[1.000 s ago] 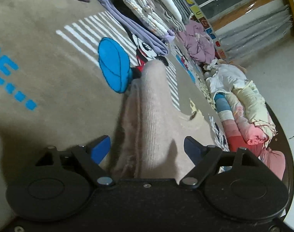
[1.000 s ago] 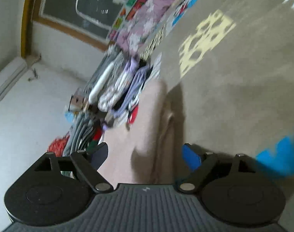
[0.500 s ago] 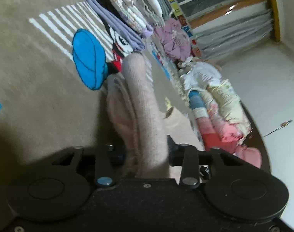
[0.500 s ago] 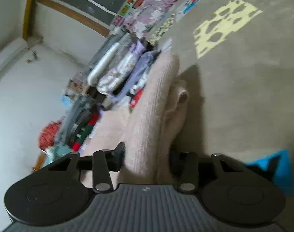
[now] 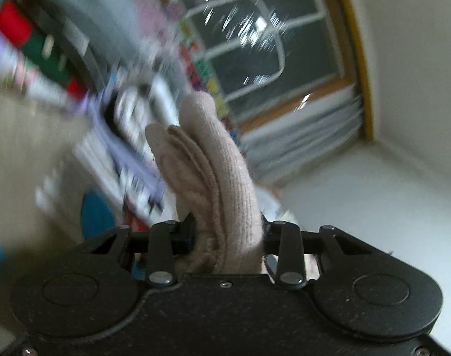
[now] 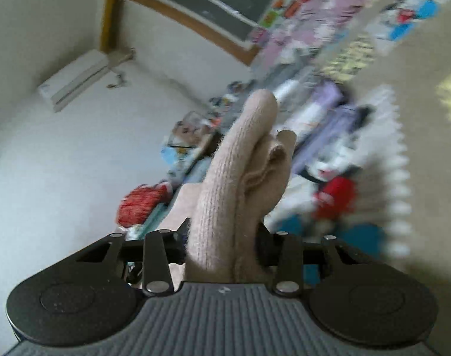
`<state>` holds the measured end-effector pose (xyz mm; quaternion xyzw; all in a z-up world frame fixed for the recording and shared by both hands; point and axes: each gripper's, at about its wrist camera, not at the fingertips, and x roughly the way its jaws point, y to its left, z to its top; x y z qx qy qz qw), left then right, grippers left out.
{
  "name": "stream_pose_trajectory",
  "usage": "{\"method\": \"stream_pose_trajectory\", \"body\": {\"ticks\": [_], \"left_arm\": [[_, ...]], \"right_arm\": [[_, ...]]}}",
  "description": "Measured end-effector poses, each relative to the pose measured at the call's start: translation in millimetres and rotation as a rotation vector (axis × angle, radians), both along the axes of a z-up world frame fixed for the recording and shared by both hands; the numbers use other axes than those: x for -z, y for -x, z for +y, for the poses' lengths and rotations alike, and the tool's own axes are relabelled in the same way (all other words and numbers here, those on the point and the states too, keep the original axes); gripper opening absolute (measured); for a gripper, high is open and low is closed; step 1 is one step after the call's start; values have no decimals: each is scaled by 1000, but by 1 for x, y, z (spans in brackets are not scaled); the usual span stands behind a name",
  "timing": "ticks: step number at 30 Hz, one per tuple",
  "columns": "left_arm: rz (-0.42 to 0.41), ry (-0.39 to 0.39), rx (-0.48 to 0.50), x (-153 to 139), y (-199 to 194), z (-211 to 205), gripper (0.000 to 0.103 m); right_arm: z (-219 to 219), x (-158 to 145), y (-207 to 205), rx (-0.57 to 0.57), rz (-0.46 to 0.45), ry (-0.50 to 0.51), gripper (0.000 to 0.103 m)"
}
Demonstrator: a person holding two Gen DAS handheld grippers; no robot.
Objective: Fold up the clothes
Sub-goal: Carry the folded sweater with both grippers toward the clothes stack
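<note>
A pale pink knitted sweater (image 5: 222, 175) is pinched between the jaws of my left gripper (image 5: 226, 235); a folded bunch of it stands up in front of the camera. My right gripper (image 6: 222, 241) is shut on another bunch of the same sweater (image 6: 240, 178). Both grippers are lifted off the beige printed carpet (image 6: 433, 136) and tilted up toward the wall. The rest of the sweater hangs below, out of sight.
Stacks of folded clothes (image 5: 62, 38) lie along the carpet's far edge, blurred by motion. More piles (image 6: 314, 112) show in the right wrist view, with a red bundle (image 6: 142, 201). A dark window (image 5: 255, 38) and an air conditioner (image 6: 77, 80) are on the white walls.
Both grippers closed on the sweater, which lay on the carpet, and have since lifted it and swung upward; the views now face the wall and window.
</note>
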<state>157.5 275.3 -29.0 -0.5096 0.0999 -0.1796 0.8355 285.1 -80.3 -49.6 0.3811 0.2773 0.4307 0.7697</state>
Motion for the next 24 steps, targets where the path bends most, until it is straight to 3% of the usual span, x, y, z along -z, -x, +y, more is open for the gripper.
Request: {"method": "stream_pose_trajectory", "body": {"ticks": [5,8,14,18,24], "left_arm": [[-137,-27,-130,-41,9,48,33],[-191,-8,-194,-52,8,80,33],[-287,-61,-311,-82,-12,130,33],[-328,-72,-387,-85,-24,152,33],[-265,-53,-451,-68,-52,175,33]], "right_arm": [[60,-50,-46,-116,-96,-43,42],[101,-80,-79,-185,-163,-69,41],[172,-123,-125,-272,-260,-101,41],[212,-132,-153,-314,-292,-153,41],[253,-118,-194,-344,-253,-201,41]]}}
